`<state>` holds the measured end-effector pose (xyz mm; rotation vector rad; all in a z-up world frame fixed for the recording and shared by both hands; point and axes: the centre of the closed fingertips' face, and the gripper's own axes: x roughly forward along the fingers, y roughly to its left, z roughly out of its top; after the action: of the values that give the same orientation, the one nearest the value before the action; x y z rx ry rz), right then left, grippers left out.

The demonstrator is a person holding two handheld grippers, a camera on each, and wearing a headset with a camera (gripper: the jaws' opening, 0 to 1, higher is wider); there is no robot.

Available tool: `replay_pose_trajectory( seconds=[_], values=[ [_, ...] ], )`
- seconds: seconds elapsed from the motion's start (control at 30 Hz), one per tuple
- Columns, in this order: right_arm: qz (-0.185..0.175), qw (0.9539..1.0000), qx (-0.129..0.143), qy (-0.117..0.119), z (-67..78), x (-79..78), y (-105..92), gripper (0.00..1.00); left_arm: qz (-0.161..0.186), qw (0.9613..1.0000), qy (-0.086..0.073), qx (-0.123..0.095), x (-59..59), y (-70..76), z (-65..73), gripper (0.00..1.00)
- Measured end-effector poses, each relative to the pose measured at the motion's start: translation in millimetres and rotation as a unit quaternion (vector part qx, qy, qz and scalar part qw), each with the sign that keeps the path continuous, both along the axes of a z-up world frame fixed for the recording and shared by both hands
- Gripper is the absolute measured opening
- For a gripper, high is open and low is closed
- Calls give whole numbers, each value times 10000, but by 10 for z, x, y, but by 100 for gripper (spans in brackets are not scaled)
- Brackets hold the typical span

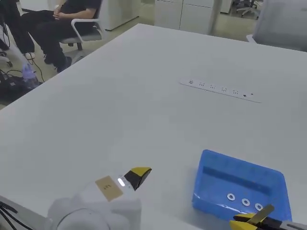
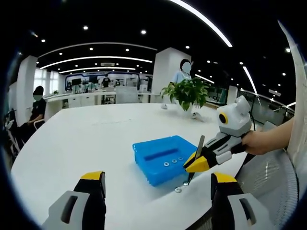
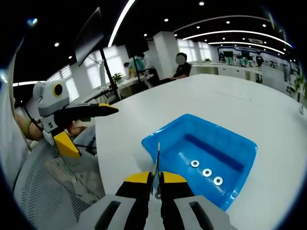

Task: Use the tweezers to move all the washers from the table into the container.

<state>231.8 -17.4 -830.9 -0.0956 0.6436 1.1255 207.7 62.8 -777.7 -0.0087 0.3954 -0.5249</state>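
My right tool [image 2: 194,164] is clamped on the tweezers [image 2: 200,143], with the tip pointing down. One washer [image 2: 178,189] lies on the counter [image 2: 96,143] just under the tip, I think not touching, at the near side of the container [image 2: 153,178]. The left tool [image 1: 139,175] stands wide and idle, farther off.

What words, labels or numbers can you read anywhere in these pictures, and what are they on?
No text can be read.
The tan label on the left gripper: too blurred to read.
The marks on the power strip: too small to read.
The container: no text seen on it.
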Motion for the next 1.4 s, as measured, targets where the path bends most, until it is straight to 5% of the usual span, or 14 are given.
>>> replay_pose_trajectory(
  seconds=[0.93, 1.4],
  values=[
    [260, 9993, -48, -267, -25, -42, 15, 4, -40, 9999, 74, 84, -13, -13, -39, 89],
    [698, 9943, -272, -752, -33, -135, 52, 3, -51, 9998, 84, 152, -17, 2, -41, 88]
  ],
)
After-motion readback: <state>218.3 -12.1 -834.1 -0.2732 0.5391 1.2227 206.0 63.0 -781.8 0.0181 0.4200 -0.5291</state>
